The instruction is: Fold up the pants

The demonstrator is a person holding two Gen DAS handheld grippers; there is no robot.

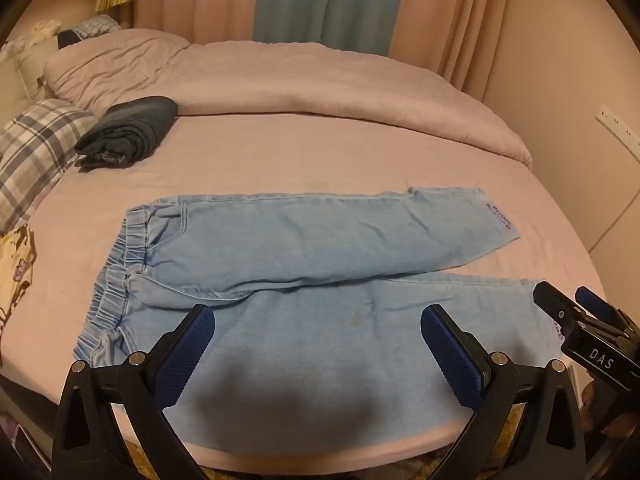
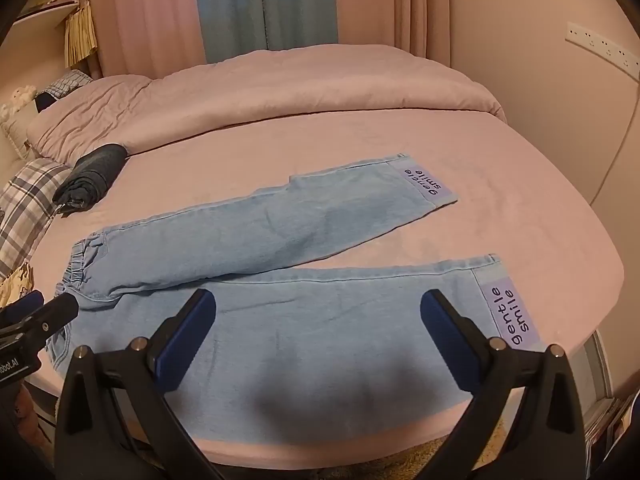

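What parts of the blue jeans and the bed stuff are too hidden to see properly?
- Jeans: in both views, the near edge is behind the gripper fingers and in their shadow.
- Left hand-held gripper: mostly cut off by the right view's left edge.
- Dark folded cloth: too bundled to tell what garment it is.
- Plaid pillow: cut off by the left edge of the left view.

Both wrist views look from the bed's [image 1: 280, 152] near edge across the same pants [image 2: 280, 320].
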